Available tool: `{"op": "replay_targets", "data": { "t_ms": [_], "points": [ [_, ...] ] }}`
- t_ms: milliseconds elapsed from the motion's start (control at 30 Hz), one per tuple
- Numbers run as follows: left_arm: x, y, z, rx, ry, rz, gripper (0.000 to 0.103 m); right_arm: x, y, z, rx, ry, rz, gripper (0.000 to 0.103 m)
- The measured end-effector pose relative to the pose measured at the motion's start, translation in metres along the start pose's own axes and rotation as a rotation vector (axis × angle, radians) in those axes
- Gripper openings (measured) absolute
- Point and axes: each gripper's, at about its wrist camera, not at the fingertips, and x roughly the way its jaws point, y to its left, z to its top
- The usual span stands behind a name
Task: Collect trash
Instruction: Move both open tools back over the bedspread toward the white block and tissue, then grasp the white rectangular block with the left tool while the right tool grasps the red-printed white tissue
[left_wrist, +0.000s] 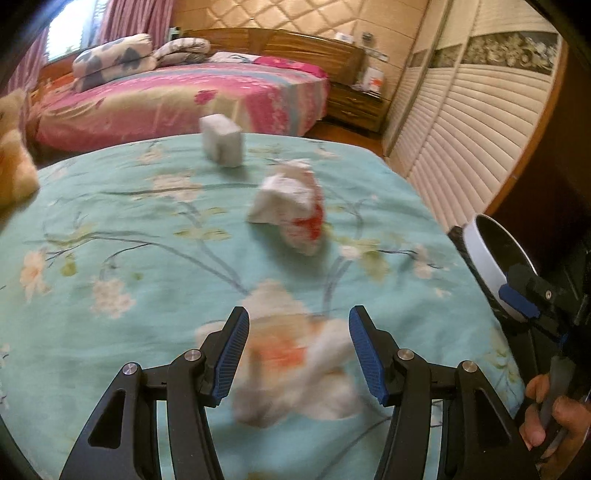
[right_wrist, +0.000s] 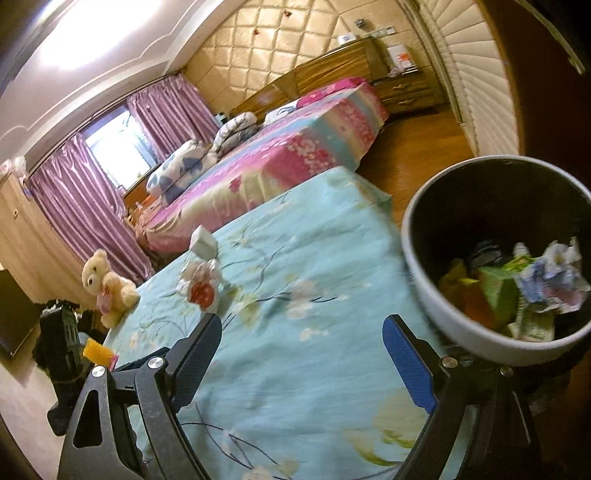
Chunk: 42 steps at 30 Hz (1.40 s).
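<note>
A crumpled white and orange wrapper (left_wrist: 295, 387) lies blurred on the turquoise floral bedspread (left_wrist: 129, 229), between the blue pads of my left gripper (left_wrist: 299, 354). The jaws stand open around it and the pads do not press on it. Farther off lie a crumpled white and red wrapper (left_wrist: 291, 210) and a small white box (left_wrist: 221, 142). My right gripper (right_wrist: 303, 362) is open over bare bedspread (right_wrist: 295, 387) with nothing between its fingers. A white waste bin (right_wrist: 461, 332) with paper scraps inside stands just beyond its right finger. The red wrapper (right_wrist: 201, 286) and box (right_wrist: 203, 242) show far left.
A teddy bear (right_wrist: 107, 284) sits at the bedspread's left edge, with a black object (right_wrist: 61, 347) below it. A pink bed (left_wrist: 184, 96) lies behind, a slatted wardrobe (left_wrist: 480, 129) to the right. A hand (left_wrist: 550, 417) holds the right gripper's handle near the bin (left_wrist: 480, 254).
</note>
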Motion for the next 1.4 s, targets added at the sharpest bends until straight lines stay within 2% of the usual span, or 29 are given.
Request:
{"op": "replay_targets", "data": {
  "t_ms": [633, 1000, 1233, 1300, 1367, 1400],
  "points": [
    [-0.007, 0.068, 0.005, -0.122, -0.032, 0.068, 0.060, 0.063, 0.062, -0.013, -0.109, 0.114, 0.087, 0.090],
    [0.009, 0.087, 0.023, -0.125, -0.029, 0.093, 0.061, 0.103, 0.095, -0.003, -0.183, 0.151, 0.111, 0.090],
    [0.024, 0.094, 0.039, -0.109, -0.022, 0.101, 0.062, 0.138, 0.104, 0.009, -0.172, 0.181, 0.124, 0.090],
    [0.029, 0.094, 0.045, -0.103, -0.024, 0.101, 0.062, 0.145, 0.101, 0.011, -0.147, 0.194, 0.140, 0.089],
    [0.036, 0.092, 0.050, -0.093, -0.023, 0.100, 0.062, 0.149, 0.096, 0.015, -0.124, 0.181, 0.142, 0.084],
    [0.041, 0.091, 0.054, -0.089, -0.021, 0.099, 0.062, 0.149, 0.095, 0.016, -0.119, 0.180, 0.147, 0.072]
  ]
}}
